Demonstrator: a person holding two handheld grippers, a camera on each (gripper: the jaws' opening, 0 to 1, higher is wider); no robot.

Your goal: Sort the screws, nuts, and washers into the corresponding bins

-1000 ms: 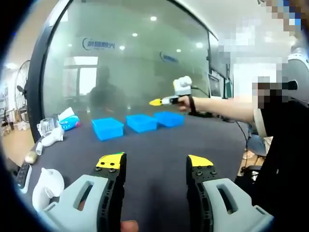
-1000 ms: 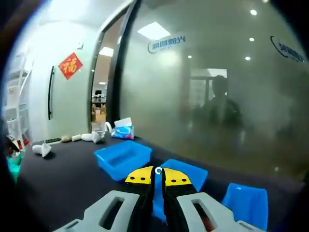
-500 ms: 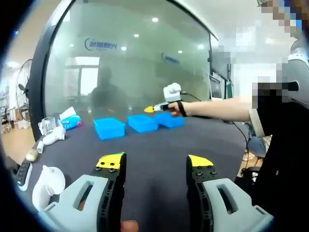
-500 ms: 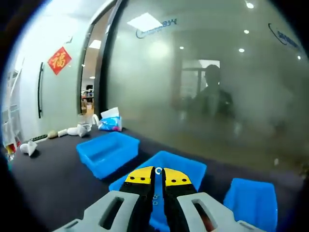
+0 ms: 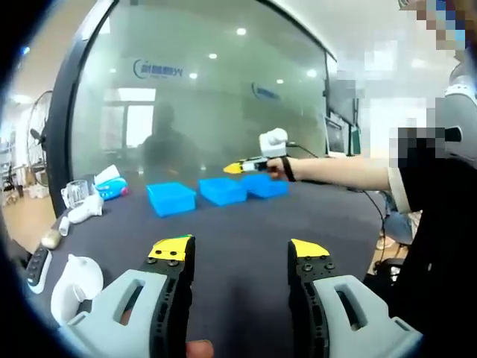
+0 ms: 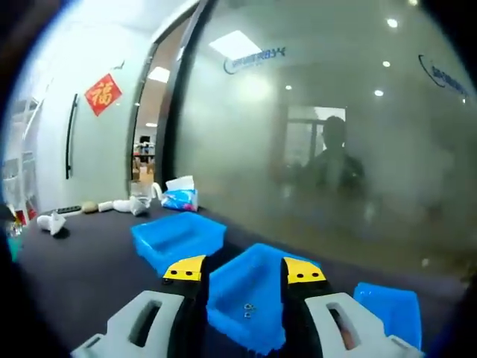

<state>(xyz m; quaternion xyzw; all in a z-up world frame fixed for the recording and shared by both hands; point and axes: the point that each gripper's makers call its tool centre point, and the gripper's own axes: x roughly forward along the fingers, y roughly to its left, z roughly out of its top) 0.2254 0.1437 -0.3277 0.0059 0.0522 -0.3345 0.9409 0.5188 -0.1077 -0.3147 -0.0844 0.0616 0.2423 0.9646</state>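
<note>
Left tool: at the bottom of the left gripper view, low over the dark surface, jaws spread wide with nothing between them.

Right tool: at the bottom centre of the right gripper view, jaws spread apart and empty, poised directly over the middle bin. In the left gripper view it hangs at frame centre on the person's outstretched arm, above the row of bins.

Middle bin: blue, open-topped, between the two yellow-tipped jaws in the right gripper view. A few small pieces of hardware lie on its floor, too small to say whether they are washers, nuts or screws.

Left bin: blue, just beside the middle one toward the left of the frame. Its contents cannot be made out.

Right bin: blue, at the lower right of the frame, partly cut off.

Clutter: a tissue pack and small white items sit far off at the left edge of the surface.

Backdrop: a frosted glass wall behind the bins.

Step in hand, as I judge it: the drop into the middle bin looks finished. To do it well, keep the jaws fully apart, lift straight up clear of the bin walls, then go for the next loose piece.

Risk: clipping the bin rim while pulling away could shift the row.
</note>
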